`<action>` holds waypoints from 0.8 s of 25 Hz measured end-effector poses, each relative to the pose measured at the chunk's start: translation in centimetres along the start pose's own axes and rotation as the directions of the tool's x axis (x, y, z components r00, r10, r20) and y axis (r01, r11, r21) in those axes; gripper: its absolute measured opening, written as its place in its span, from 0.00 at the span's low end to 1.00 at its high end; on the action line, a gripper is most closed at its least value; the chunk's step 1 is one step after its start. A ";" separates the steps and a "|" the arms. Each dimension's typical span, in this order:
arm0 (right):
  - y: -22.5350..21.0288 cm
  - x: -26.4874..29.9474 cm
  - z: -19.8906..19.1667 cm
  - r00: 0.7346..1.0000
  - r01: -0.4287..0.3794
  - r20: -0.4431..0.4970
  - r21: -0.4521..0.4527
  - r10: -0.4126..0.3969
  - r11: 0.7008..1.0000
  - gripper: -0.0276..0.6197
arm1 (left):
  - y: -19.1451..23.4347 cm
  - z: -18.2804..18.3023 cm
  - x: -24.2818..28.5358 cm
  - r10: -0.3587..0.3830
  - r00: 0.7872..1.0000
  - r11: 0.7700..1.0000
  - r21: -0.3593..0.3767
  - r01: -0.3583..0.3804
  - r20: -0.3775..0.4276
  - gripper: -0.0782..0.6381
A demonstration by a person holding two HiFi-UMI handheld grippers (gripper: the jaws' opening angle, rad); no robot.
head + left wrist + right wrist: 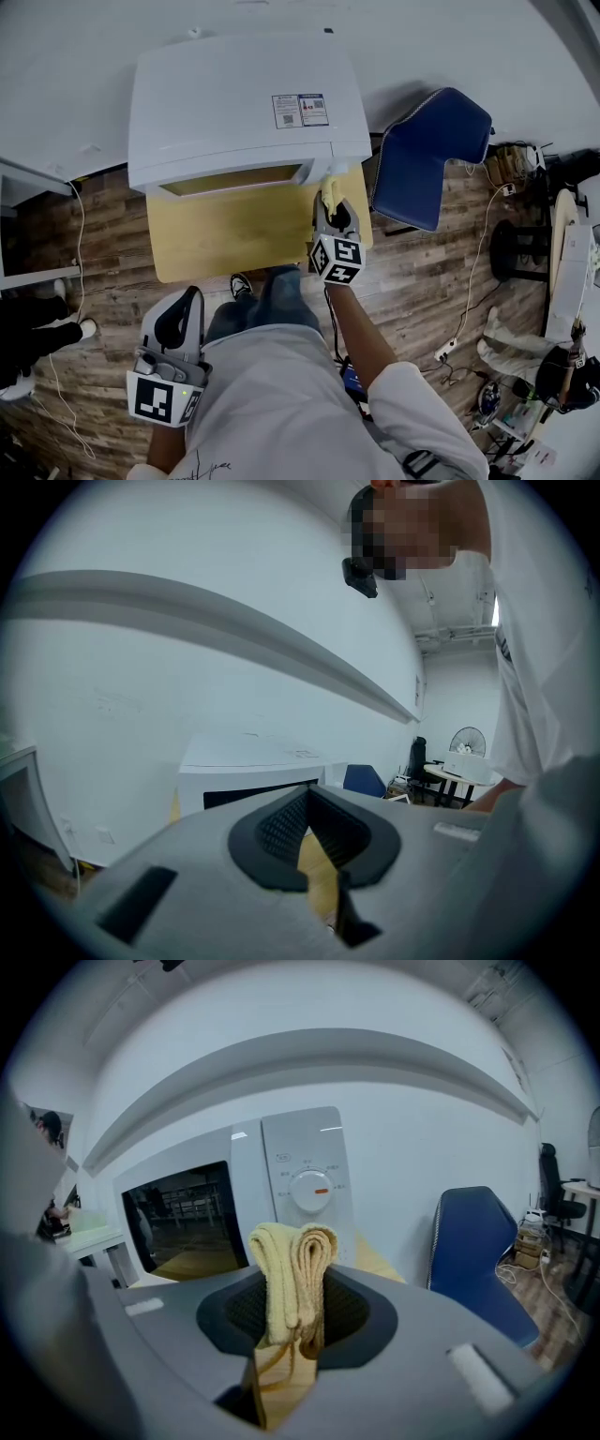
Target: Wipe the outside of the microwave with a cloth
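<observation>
A white microwave (244,103) stands on a small yellow wooden table (225,239). Its dark door window and dial panel (309,1180) fill the right gripper view. My right gripper (330,211) is just in front of the microwave's front right corner, shut on a folded yellow cloth (329,190). The cloth (292,1269) sticks up between the jaws, close to the dial panel but not touching it. My left gripper (178,323) hangs low at my left side, away from the table, jaws shut with nothing in them. The left gripper view shows that gripper (307,822) with the microwave (248,771) farther off.
A blue chair (427,159) stands right beside the table's right side. Cables and a power strip (445,349) lie on the wood floor at right. Another person's dark sleeve and shoes (28,337) are at the left edge. A white wall is behind the microwave.
</observation>
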State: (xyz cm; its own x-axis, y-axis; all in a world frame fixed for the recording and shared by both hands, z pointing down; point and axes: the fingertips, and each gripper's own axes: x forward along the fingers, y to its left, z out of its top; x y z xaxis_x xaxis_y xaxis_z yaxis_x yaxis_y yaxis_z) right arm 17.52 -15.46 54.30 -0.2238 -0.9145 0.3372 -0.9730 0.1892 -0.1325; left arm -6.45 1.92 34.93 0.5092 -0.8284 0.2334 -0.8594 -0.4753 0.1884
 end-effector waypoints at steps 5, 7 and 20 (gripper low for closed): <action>1.6 0.1 -0.1 1.000 0.004 0.005 0.019 -0.004 1.000 0.22 | 0.2 0.1 -0.4 0.009 1.000 1.000 0.000 -0.009 0.004 0.11; 1.8 -0.1 0.0 1.000 0.025 0.011 0.032 -0.025 0.999 0.22 | 0.4 0.1 -0.5 0.014 1.000 1.000 -0.001 -0.014 0.005 0.11; 6.0 -1.0 0.3 0.999 -0.034 0.037 -0.045 0.036 0.998 0.22 | 0.9 -0.3 -1.1 0.011 1.000 1.000 -0.006 -0.011 0.006 0.11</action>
State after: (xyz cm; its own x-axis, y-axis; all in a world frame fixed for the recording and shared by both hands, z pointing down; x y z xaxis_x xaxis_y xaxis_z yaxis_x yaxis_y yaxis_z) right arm 11.89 -13.47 52.90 -0.2563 -0.9198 0.2970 -0.9663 0.2363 -0.1021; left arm -7.80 2.50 35.09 0.4994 -0.8354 0.2297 -0.8647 -0.4643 0.1916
